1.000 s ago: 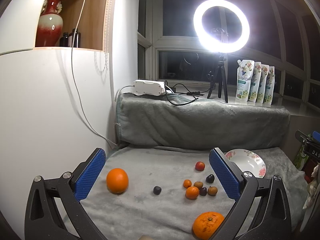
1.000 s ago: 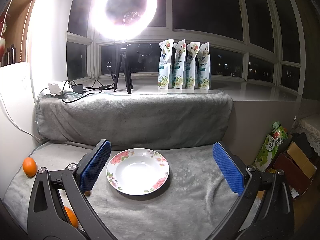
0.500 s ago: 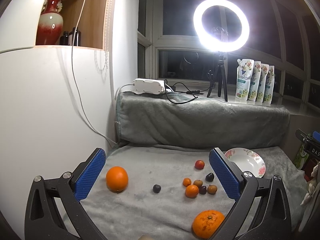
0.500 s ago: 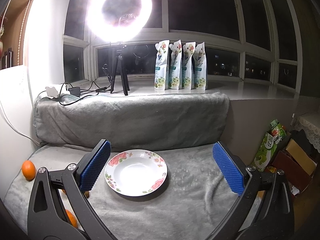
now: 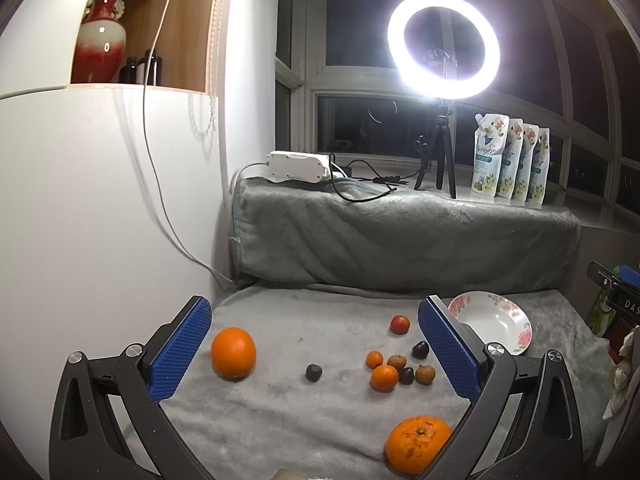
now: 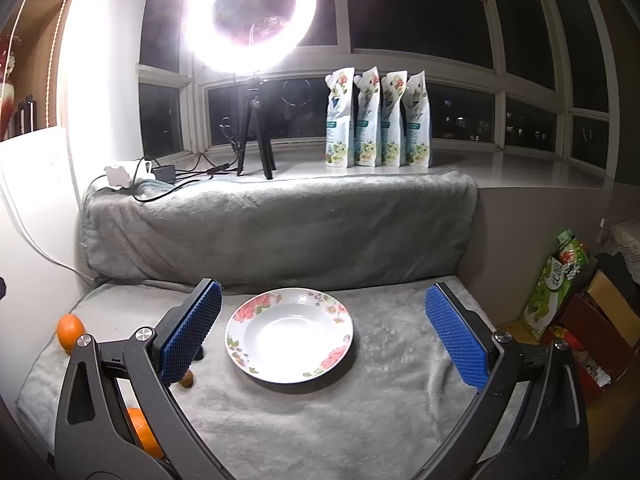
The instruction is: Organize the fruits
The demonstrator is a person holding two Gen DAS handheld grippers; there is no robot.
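I see a grey blanket [image 6: 320, 420], ring light [image 6: 250, 16] at 12 o'clock; left gripper [image 5: 314, 354] and right gripper [image 6: 323, 334] both gape wide.

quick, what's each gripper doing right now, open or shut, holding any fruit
Left gripper: open, holding nothing, above the scattered fruit.
Right gripper: open, holding nothing, above the floral plate.

Ring light [image 6: 249, 16] blows out with glare; night-dark windows [image 6: 420, 4]; fisheye bends edges; corners vignetted.
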